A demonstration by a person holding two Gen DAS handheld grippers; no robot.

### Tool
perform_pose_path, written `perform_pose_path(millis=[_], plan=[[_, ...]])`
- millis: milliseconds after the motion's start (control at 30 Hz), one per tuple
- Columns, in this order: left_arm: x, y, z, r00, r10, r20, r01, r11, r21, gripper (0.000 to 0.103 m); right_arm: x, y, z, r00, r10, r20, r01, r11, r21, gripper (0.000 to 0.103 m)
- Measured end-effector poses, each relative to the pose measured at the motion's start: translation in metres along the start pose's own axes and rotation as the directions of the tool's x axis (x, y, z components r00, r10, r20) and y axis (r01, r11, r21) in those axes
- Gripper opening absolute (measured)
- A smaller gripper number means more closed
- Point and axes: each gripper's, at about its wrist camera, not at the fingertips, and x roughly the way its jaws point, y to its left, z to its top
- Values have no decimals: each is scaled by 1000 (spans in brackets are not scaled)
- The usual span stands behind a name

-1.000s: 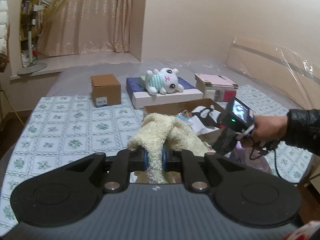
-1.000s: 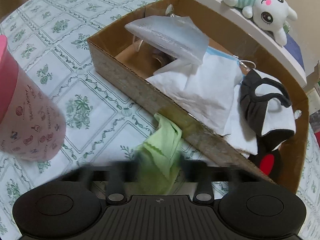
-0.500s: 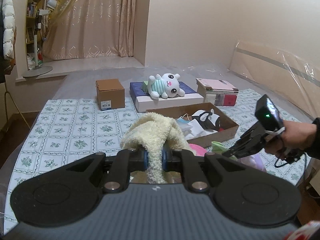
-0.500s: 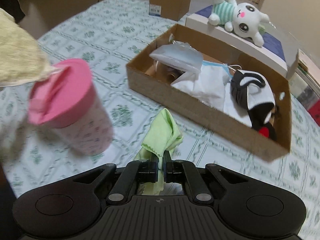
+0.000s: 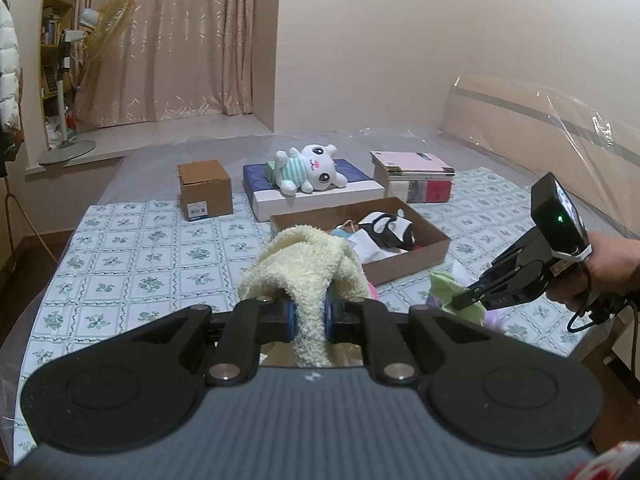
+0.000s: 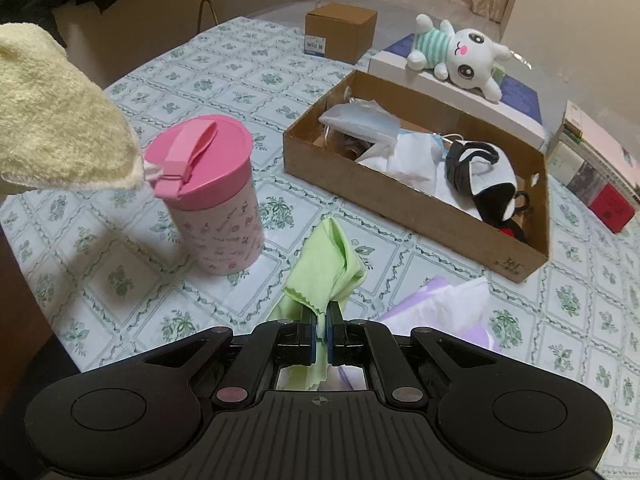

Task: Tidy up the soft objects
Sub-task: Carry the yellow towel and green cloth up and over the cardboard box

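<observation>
Nearest the left wrist camera, the left gripper (image 5: 308,314) pinches a fluffy cream towel (image 5: 304,264). Only the right wrist view shows the right gripper (image 6: 320,330) clamped on a light green cloth (image 6: 326,268), with a pink lidded cup (image 6: 212,196) beside it on the patterned bedcover (image 6: 140,280). Farther off sit the cardboard tray (image 6: 404,204) of masks and a white plush bunny (image 6: 460,54).

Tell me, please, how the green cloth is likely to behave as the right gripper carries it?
The green cloth will probably stay floppy: it folds and droops around the shut right gripper. It looks thin and light, so it should lift easily. Its loose tail hangs near the pink cup and may drag or snag.
</observation>
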Motion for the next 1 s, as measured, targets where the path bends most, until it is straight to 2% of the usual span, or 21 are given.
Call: perform_pose_path(millis=[267,533,833,1000], plan=[[6,-18,9,999,-44,-19,45,998,34,11,-20,3,-9,999,-15,29,15,1000,-4,5],[31,-36,29,991,-120,-55,123,990,68,11,-35,-9,-14,999,-19,42,19,1000,12,5],[79,-59,75,972,-210,-103,221,968,116,11,-66,-55,-20,996,-78,48,76,995,57,5],[110,-63,107,969,-213,-123,229,963,141,11,-77,-84,-13,992,-120,49,117,990,75,5]])
